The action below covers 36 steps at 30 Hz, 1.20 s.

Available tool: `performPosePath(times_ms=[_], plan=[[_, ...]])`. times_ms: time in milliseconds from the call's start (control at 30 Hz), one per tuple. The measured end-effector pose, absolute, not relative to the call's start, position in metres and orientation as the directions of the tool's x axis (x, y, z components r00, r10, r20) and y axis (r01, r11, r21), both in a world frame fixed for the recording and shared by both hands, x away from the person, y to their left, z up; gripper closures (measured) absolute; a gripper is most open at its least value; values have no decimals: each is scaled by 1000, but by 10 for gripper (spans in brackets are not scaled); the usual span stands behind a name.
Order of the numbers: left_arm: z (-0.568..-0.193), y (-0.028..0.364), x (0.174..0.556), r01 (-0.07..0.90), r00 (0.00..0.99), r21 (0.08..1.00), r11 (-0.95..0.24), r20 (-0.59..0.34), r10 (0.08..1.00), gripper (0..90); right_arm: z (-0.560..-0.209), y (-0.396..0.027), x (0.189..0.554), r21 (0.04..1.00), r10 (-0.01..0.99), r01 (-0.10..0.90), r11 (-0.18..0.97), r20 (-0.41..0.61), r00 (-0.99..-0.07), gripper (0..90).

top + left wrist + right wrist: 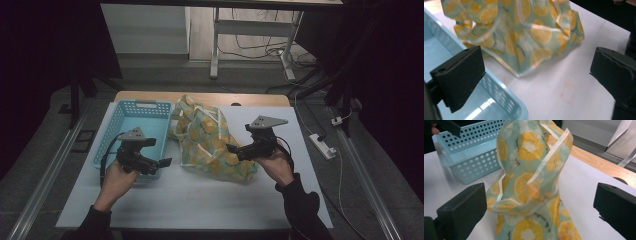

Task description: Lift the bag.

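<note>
Between my two tongs lies the lemon-print bag (212, 142), crumpled on the white table (200, 195), and neither tong has hold of it. My left gripper (162, 163) stands with its jaws as wide apart as they go, nothing between the pads, nothing touched. It hangs over the near right corner of the blue basket (131, 122), and its tips point toward the bag, which sits just beyond them. In the left gripper view the basket's perforated wall (499, 92) runs under my left jaw, bare tabletop lies between the jaws, and the bag (524, 37) rises a little farther off, apart from both pads.

My right gripper (232, 150) is likewise spread wide and grips nothing. Its tips point at the bag from the other side and sit right at the cloth; from above I cannot tell whether they brush it. In the right gripper view the bag (531, 185) stands up in the gap between the jaws, its pale handles (556, 147) looping upward, and neither pad presses on it.

Past the bag from the right tong, the basket (471, 157) rests on the table with the bag's far edge leaning near its rim. Farther still, the wooden edge of the tabletop (200, 97) shows behind both.
</note>
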<state>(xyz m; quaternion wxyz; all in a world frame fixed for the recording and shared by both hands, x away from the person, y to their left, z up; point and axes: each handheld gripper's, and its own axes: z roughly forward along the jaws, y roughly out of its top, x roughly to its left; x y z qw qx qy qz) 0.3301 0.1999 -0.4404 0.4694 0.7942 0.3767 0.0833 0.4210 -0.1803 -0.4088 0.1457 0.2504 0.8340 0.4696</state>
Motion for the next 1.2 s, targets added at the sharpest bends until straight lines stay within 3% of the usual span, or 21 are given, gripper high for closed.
performPosePath(times_ms=[767,1200], plan=[[-478,245,248,571,597,807,-152,-281,751,0,-448,-232,357,851,609,324,414,5,-793,0],[-498,265,218,606,506,778,-166,-216,835,0,-471,-269,331,832,693,363,420,-35,-720,0]])
